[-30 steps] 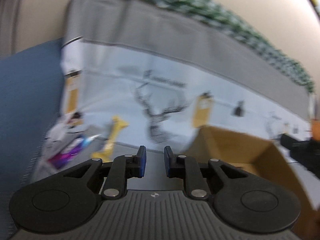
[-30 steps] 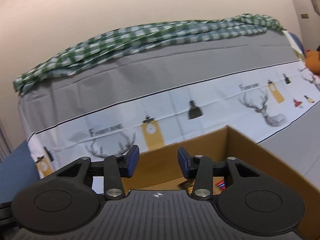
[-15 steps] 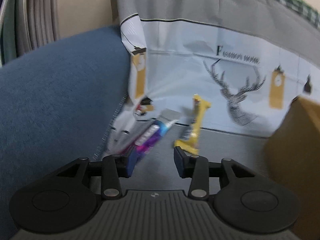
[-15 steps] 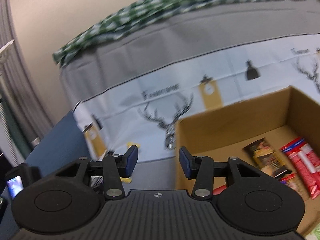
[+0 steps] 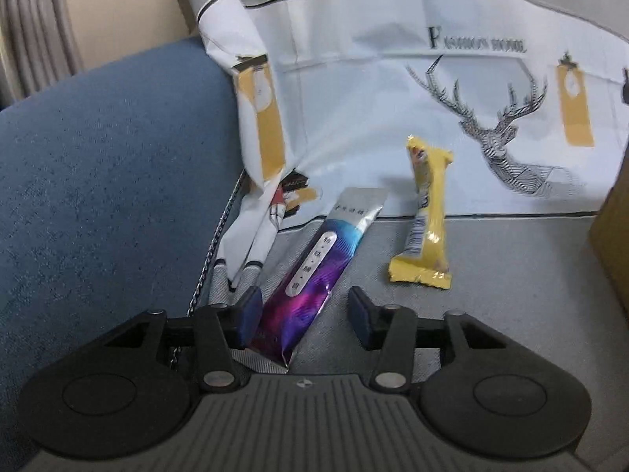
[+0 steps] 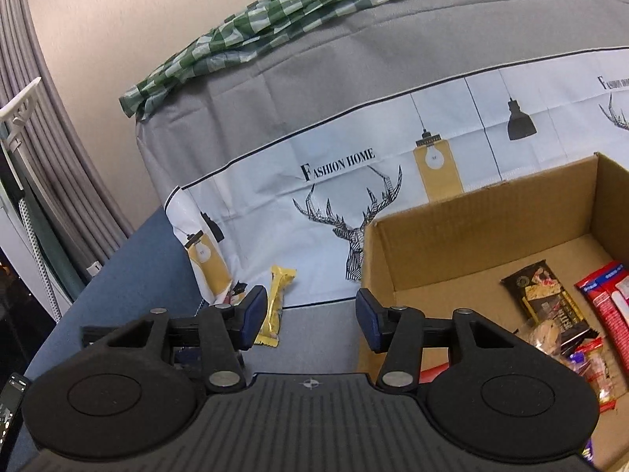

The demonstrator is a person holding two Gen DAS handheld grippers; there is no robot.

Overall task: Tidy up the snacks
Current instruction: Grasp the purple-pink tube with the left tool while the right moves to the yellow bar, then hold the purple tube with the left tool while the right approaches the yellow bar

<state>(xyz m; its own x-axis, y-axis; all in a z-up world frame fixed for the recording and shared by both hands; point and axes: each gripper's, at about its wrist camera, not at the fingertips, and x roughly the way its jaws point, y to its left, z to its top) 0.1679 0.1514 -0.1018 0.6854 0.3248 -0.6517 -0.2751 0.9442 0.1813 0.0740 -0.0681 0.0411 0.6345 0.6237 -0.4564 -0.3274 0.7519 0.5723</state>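
A purple and silver snack stick [image 5: 314, 263] lies on the grey seat cover, its near end between the jaws of my open left gripper [image 5: 304, 316]. A yellow snack bar [image 5: 426, 220] leans against the printed backrest cloth to its right; it also shows in the right wrist view [image 6: 275, 303]. My right gripper [image 6: 308, 320] is open and empty, held above the seat by the left wall of the cardboard box [image 6: 471, 220]. The box holds a dark snack pack [image 6: 544, 295], a red pack [image 6: 611, 303] and several other wrapped snacks.
A blue armrest [image 5: 110, 181] rises to the left of the snacks. The deer-print cloth [image 5: 432, 98] covers the backrest behind them. The box corner [image 5: 613, 244] stands at the right in the left wrist view. A green checked cloth [image 6: 314, 11] lies on top of the backrest.
My left gripper swung left and down to the purple stick and opened wider around its end. My right gripper turned left and tilted down, so the box contents and yellow bar came into view.
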